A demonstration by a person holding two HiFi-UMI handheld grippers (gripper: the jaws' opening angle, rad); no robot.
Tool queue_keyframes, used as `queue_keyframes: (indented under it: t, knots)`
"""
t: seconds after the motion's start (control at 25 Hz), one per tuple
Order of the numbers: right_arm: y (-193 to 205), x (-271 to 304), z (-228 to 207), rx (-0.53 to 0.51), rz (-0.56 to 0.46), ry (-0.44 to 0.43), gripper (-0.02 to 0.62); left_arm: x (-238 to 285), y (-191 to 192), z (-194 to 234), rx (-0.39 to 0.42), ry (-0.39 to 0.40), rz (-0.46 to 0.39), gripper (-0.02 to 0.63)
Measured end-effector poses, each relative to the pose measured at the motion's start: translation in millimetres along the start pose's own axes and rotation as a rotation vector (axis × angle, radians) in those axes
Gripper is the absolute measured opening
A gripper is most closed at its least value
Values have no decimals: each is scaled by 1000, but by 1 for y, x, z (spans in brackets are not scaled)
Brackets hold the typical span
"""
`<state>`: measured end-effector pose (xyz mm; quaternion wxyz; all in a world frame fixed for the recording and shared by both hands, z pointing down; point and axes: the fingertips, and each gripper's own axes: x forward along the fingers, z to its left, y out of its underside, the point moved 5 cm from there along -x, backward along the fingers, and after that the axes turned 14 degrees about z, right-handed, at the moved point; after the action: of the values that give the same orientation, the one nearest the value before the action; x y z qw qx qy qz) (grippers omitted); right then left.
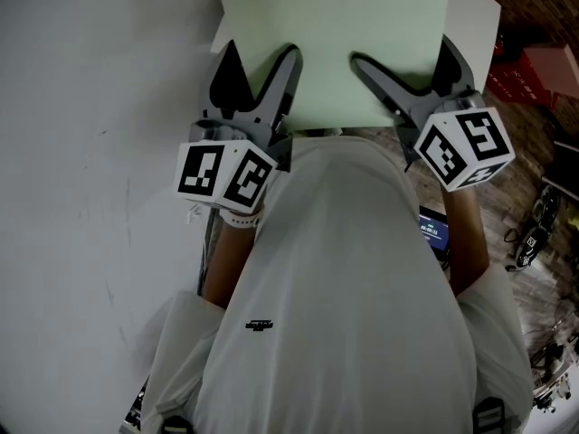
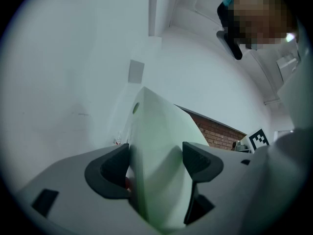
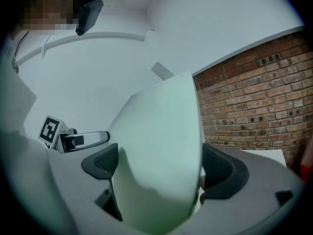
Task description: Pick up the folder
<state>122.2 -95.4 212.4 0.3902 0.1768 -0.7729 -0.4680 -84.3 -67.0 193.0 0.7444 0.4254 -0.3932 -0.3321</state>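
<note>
- two grippers hold one pale green folder (image 1: 335, 43) by its near edge, one at each near corner.
- the left gripper (image 1: 262, 61) is clamped on the folder's left near corner. in the left gripper view the folder stands up between the two dark pads (image 2: 110, 170), and it fills the gap between them.
- the right gripper (image 1: 403, 54) is clamped on the right near corner. in the right gripper view the green sheet bends a little between the pads (image 3: 222, 173), and both pads press on it.
- in the head view the folder lies out flat in front of the person, over the edge of a white table (image 1: 90, 107).
- something white and flat (image 1: 475, 12) peeks out past the folder on both sides. what it is cannot be told.
- each gripper has a cube with black and white squares at its back end, the left cube (image 1: 224, 174) and the right cube (image 1: 463, 147).
- the person's white shirt (image 1: 344, 287) fills the bottom of the head view, just behind the grippers.
- a small screen (image 1: 434, 231) with a blue glow peeks out beside the shirt, under the right arm.
- on the right is a brick floor (image 1: 525, 188) with a red box (image 1: 534, 70) on it, well apart from the folder.
</note>
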Motion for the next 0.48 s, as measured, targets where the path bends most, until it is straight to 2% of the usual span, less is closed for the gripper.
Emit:
queue_keyframes:
  t: [0.48]
  knots:
    - [-2,3,-6,10,4,9,534,9,-2,2,0,13,9,351]
